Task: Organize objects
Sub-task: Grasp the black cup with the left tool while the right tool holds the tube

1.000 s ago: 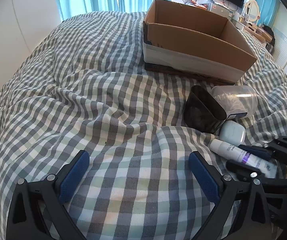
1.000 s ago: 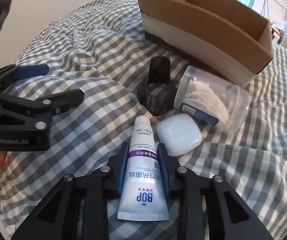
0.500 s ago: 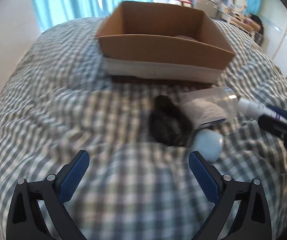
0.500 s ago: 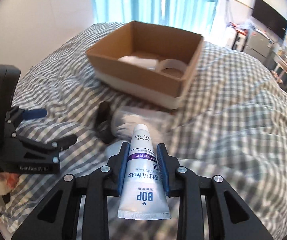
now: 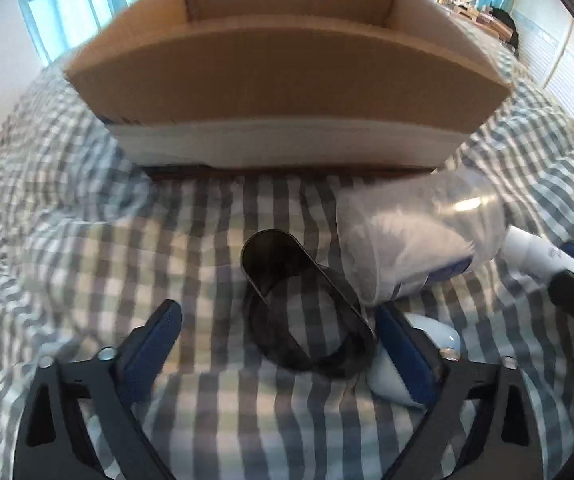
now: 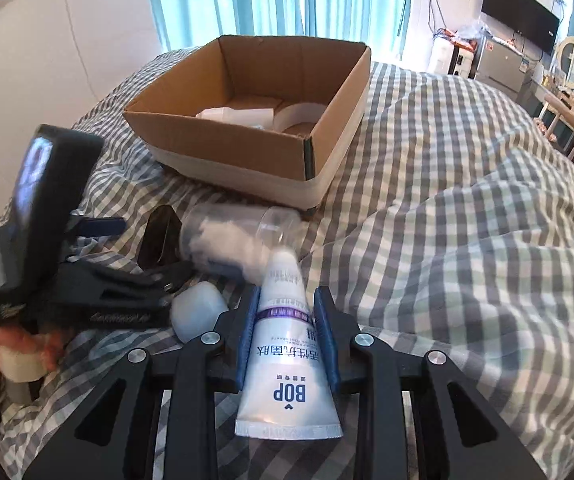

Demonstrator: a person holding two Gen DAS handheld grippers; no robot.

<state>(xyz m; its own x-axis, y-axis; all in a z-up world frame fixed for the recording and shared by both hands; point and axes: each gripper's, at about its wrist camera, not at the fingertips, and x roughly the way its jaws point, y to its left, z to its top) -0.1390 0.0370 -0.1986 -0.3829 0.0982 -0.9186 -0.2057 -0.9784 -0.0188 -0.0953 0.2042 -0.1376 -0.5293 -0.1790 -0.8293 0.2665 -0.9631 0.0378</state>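
White tube (image 6: 287, 332) clamped in my right gripper (image 6: 287, 320), cap forward, above the checked bedding (image 6: 467, 220).
My left gripper (image 5: 277, 336) jaws apart, black cup (image 5: 307, 308) lying between them; cardboard box (image 6: 255, 120) beyond.

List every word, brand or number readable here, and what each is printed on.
"BOP": white tube held in the right gripper.
Smaller print on the tube above the brand: not legible enough to quote.
Embossed lettering on the left gripper body: too blurred.
Cardboard box: no readable text.
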